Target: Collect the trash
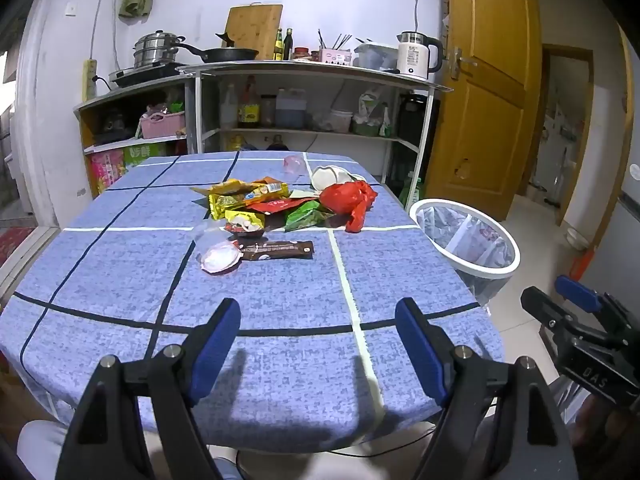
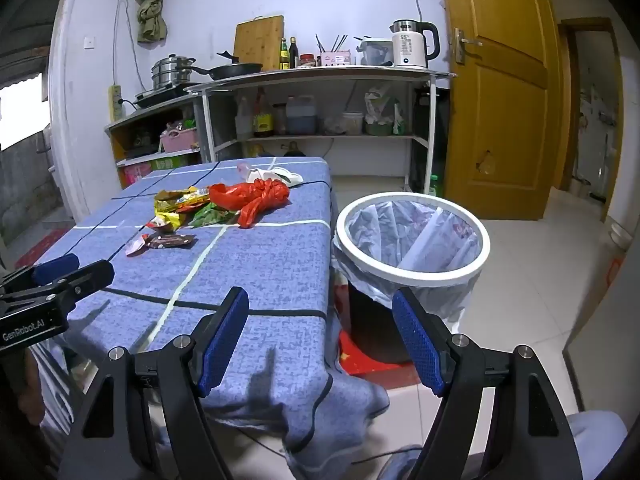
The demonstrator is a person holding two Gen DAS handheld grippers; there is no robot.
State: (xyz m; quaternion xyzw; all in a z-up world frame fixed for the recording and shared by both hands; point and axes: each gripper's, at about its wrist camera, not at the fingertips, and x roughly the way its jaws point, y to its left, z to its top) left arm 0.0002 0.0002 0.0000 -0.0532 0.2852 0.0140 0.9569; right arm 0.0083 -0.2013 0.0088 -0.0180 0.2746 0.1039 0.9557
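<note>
None of the trash (image 1: 276,208) is picked up yet: it all lies in a heap far out on the table (image 1: 280,312), the bin (image 2: 412,236) waits beside the table's right edge, and the left tool (image 1: 316,344) and right tool (image 2: 320,340) are wide apart with nothing in them.

The right gripper (image 2: 320,340) hangs wide open and empty over the table's (image 2: 260,264) near corner; wrappers (image 2: 180,204) and a red bag (image 2: 252,196) lie ahead-left, the lined bin (image 2: 412,240) ahead-right.

Kettle (image 1: 417,54), frying pan (image 1: 230,54) and steamer pot (image 1: 154,49) on shelves.
</note>
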